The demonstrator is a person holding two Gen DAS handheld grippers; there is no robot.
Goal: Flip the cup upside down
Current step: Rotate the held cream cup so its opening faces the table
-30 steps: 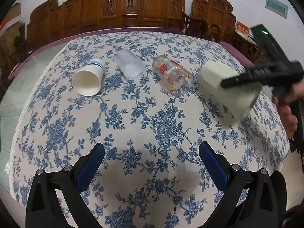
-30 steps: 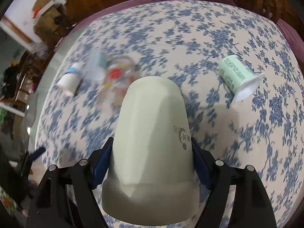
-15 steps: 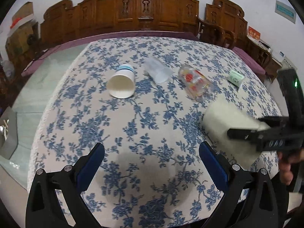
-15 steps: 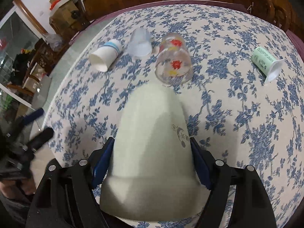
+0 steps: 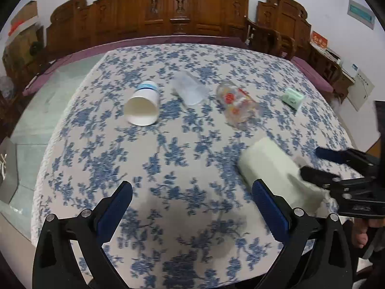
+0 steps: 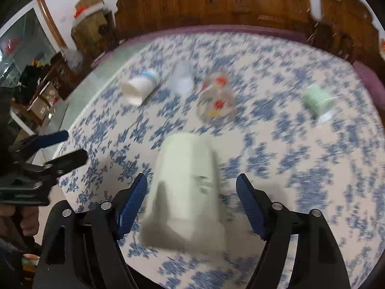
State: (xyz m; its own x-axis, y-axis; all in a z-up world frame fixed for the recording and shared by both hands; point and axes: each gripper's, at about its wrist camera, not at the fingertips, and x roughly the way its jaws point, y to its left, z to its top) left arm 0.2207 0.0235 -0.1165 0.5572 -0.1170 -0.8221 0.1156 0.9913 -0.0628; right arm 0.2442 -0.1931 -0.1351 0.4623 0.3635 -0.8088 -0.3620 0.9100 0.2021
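A pale cream cup (image 6: 187,187) stands upside down, wide rim down, on the blue floral tablecloth (image 6: 300,156) near the front edge. It also shows in the left wrist view (image 5: 276,171). My right gripper (image 6: 192,204) is open, its blue pads apart from the cup on both sides; in the left wrist view it (image 5: 320,163) sits just right of the cup. My left gripper (image 5: 192,204) is open and empty over the front of the table.
Farther back lie a white paper cup (image 5: 143,107), a clear plastic cup (image 5: 190,91), a printed glass (image 5: 237,107) and a green cup (image 5: 292,97), all on their sides. Carved wooden chairs (image 5: 178,9) line the far edge.
The right gripper brought the cream cup down toward the table's front, then opened and let go of it. The left gripper drew back from the table.
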